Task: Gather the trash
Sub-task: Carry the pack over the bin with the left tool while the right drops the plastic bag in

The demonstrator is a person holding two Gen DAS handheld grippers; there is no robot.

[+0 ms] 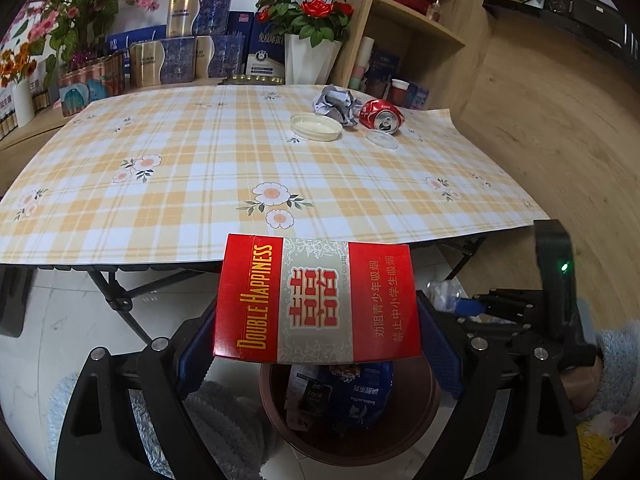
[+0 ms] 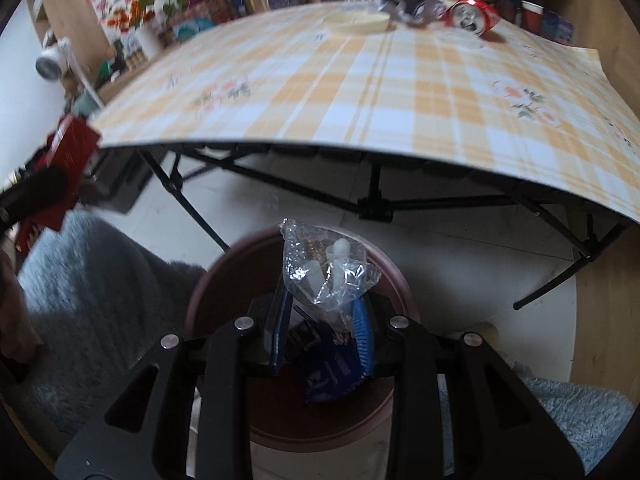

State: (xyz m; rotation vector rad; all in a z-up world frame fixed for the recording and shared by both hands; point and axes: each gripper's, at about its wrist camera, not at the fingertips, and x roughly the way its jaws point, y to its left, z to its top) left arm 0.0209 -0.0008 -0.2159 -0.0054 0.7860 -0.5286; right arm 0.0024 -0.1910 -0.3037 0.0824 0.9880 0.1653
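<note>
The red cigarette carton (image 1: 318,300) carries the clearest print: "DOUBLE HAPPINESS" in yellow capitals down one side, a large red double-happiness character — 囍 — on its silver middle band, and two lines of gold Chinese, 劝阻青少年吸烟 and 禁止中小学生吸烟. In the brown bin (image 1: 424,412) a dark packet (image 1: 316,396) reads "Face". Other labels are too small or blurred to read.

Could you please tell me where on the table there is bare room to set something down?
The tablecloth is bare from its near edge back to the boxes along the far side. The far right corner is crowded: cream lid, crumpled wrapper, crushed red can and clear lid cluster there.
</note>
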